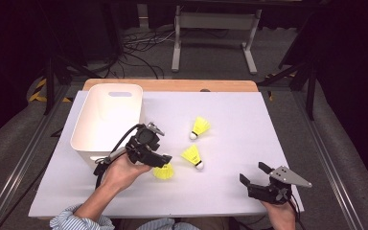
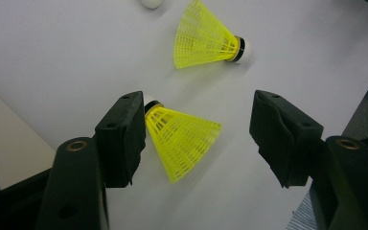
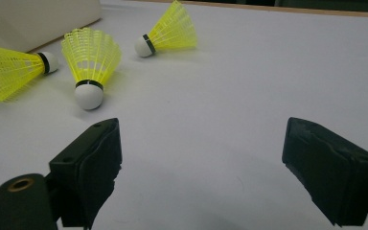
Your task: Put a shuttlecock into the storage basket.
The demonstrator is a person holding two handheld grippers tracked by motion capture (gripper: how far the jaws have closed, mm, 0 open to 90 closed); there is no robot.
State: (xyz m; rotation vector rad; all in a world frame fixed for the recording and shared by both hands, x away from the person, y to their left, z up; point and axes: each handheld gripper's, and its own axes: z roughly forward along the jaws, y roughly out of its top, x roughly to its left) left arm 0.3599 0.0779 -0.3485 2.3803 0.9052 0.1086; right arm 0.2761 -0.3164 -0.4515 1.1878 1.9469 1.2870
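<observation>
The left gripper (image 1: 165, 164) hangs over the nearest shuttlecock (image 1: 164, 171), its jaws spread wide to either side of the yellow skirt; one jaw sits right by the cork end, the other well clear, so nothing is clamped. That shuttlecock lies on its side on the white table (image 1: 230, 143), just in front of the bin (image 1: 106, 120), with two more shuttlecocks (image 1: 192, 156) (image 1: 200, 127) lying farther out. The right gripper (image 1: 256, 173) rests near the table's front right corner, jaws released and holding nothing.
</observation>
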